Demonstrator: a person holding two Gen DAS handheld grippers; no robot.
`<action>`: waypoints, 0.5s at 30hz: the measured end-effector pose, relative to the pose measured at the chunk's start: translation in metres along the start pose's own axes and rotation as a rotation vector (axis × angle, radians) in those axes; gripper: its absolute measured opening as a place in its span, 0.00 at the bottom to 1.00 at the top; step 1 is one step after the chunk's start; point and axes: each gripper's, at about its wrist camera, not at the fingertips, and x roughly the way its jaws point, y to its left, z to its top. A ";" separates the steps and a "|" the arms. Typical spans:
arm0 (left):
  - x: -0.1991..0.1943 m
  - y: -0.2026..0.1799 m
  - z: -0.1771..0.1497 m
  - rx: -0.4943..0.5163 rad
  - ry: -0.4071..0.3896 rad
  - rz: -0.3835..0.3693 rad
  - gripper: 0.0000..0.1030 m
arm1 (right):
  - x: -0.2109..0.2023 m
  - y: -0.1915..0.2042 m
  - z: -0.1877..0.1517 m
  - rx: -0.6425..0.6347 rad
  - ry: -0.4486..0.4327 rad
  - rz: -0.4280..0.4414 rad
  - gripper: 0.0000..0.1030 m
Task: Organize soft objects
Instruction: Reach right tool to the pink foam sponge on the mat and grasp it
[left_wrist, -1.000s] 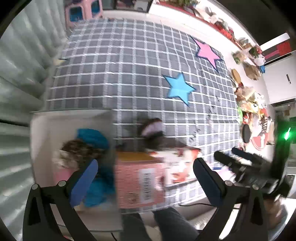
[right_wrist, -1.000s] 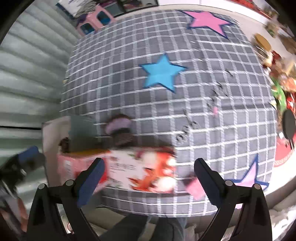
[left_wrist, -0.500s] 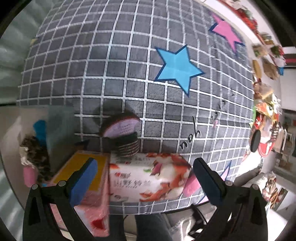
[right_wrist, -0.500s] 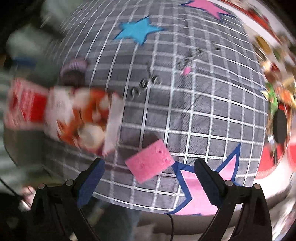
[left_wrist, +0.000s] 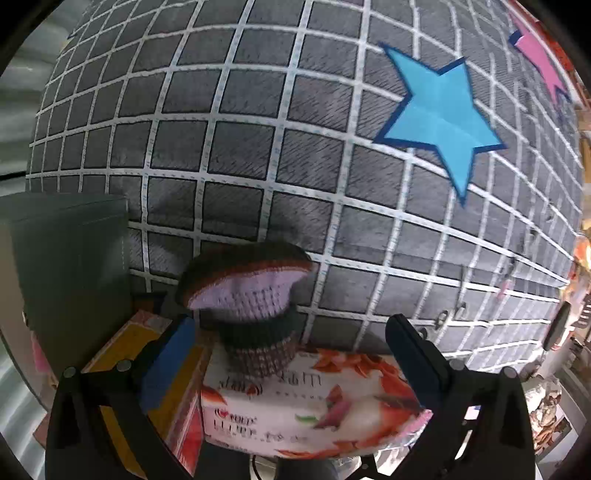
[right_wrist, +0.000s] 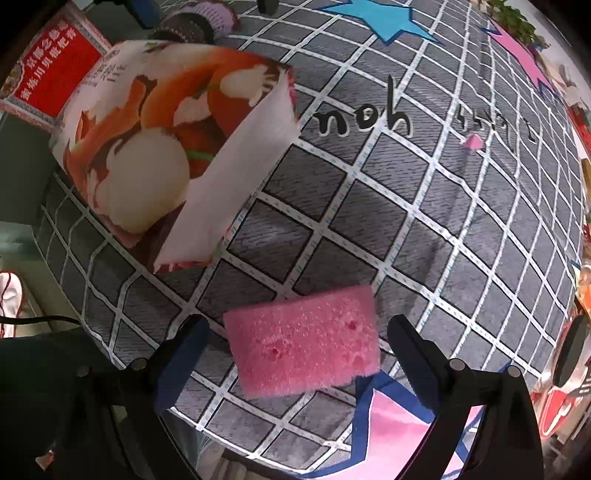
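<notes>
A pink sponge (right_wrist: 303, 338) lies flat on the grey checked cloth (right_wrist: 406, 221), between the open jaws of my right gripper (right_wrist: 295, 343), which is low over it. A knitted brown and lilac cupcake (left_wrist: 251, 306) stands on the cloth behind a soft tissue pack (left_wrist: 306, 402) with a red and white print. My left gripper (left_wrist: 288, 339) is open around the cupcake's base, touching nothing I can see. The tissue pack (right_wrist: 177, 140) and cupcake (right_wrist: 199, 18) also show in the right wrist view, far left.
A red and yellow carton (left_wrist: 122, 369) lies left of the tissue pack; its red label (right_wrist: 51, 70) shows in the right wrist view. A grey bin wall (left_wrist: 66, 266) stands at the left. Blue star (left_wrist: 439, 118) and pink star (right_wrist: 399, 424) patches mark the cloth.
The right gripper has swung down and closed in on the pink sponge, which now lies between its jaws. The left gripper has moved forward and lower to the cupcake.
</notes>
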 end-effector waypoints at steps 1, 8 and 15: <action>0.003 0.000 0.002 -0.003 0.007 0.003 1.00 | 0.003 0.001 0.000 -0.005 0.004 0.006 0.95; 0.032 0.001 0.013 -0.018 0.043 0.042 1.00 | 0.019 0.008 -0.001 0.013 0.033 0.008 0.95; 0.054 0.009 0.012 -0.029 0.062 0.053 1.00 | 0.007 -0.001 0.001 0.016 0.030 -0.013 0.71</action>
